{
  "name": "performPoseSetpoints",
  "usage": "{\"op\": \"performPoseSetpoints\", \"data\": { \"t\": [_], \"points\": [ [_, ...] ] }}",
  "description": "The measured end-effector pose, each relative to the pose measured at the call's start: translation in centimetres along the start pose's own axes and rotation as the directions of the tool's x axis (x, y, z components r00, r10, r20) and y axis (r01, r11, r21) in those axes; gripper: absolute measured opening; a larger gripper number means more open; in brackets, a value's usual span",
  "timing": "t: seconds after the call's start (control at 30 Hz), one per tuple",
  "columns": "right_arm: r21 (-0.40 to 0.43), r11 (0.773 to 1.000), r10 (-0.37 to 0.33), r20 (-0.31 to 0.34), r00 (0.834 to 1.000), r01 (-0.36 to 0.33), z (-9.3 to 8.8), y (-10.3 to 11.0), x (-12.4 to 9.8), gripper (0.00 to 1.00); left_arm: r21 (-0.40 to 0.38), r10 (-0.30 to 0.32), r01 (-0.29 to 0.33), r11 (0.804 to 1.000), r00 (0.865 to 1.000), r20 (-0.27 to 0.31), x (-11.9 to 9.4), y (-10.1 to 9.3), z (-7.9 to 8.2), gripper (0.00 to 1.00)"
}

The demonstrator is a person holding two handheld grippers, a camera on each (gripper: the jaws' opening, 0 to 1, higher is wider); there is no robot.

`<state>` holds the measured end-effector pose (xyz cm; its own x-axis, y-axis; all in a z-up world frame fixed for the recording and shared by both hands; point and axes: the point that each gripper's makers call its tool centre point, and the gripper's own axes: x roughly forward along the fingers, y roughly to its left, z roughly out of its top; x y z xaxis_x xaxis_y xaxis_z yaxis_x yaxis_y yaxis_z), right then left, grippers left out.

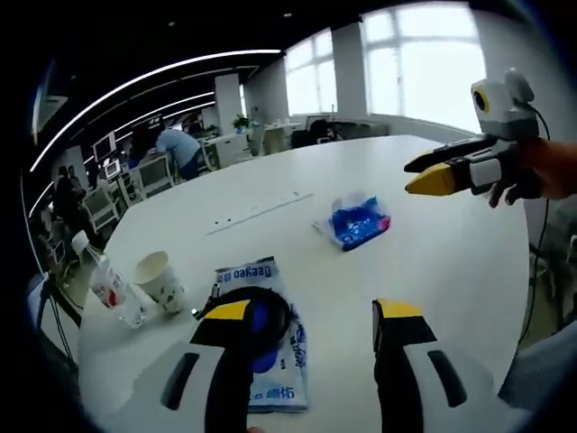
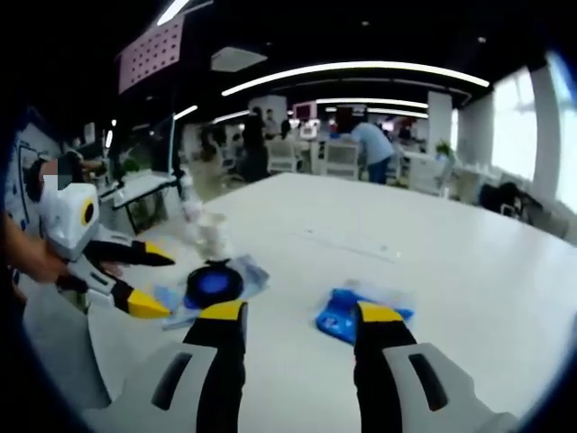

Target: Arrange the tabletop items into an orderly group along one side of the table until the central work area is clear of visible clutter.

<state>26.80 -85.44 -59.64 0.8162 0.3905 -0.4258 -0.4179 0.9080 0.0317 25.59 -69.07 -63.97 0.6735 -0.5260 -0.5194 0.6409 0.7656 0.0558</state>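
Jaws both open, empty; blue packet (image 1: 358, 221) mid-table (image 1: 433, 271), wide bare room w/ far edge.

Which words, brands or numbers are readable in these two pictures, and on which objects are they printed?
"Deeyeo": on the blue and white packet under the round blue object.
Print at the packet's near end: blurred, unreadable.
Red label on the plastic bottle: too small to read.
Pattern on the paper cup: no legible text.
Small blue packet: blurred.

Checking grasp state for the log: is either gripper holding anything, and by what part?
Nothing held. Left gripper is open above the white wipes pack; right gripper is open, short of the blue packet. No contact visible.
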Motion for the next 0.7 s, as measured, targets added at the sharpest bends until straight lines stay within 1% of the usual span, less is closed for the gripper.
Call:
{"op": "performPoseSetpoints", "data": {
  "t": [0.17,0.23,0.37,0.5,0.7],
  "points": [
    [-0.005,1.000,-0.010,-0.002,1.000,0.010,0.3,0.7,-0.1,0.44,-0.011,-0.003,0.002,1.000,1.000,-0.027,-0.4,1.1,-1.7,0.51],
    [-0.007,1.000,-0.020,-0.004,1.000,0.020,0.2,0.9,-0.2,0.43,-0.023,-0.009,0.008,1.000,0.999,-0.032,-0.5,1.2,-2.3,0.50],
    [0.003,1.000,-0.028,-0.017,0.999,0.028,-0.4,1.0,-0.2,0.43,-0.024,-0.025,0.024,0.999,0.998,-0.049,-0.4,1.1,-3.5,0.50],
    [0.013,0.999,-0.039,-0.032,0.999,0.040,-1.1,1.1,-0.2,0.42,-0.029,-0.045,0.044,0.999,0.997,-0.057,-0.4,0.9,-4.2,0.50],
    [0.013,0.999,-0.041,-0.059,0.997,0.042,-2.1,2.0,-0.2,0.41,-0.020,-0.076,0.074,0.997,0.994,-0.080,-0.4,0.7,-5.8,0.48]
  ]
}}
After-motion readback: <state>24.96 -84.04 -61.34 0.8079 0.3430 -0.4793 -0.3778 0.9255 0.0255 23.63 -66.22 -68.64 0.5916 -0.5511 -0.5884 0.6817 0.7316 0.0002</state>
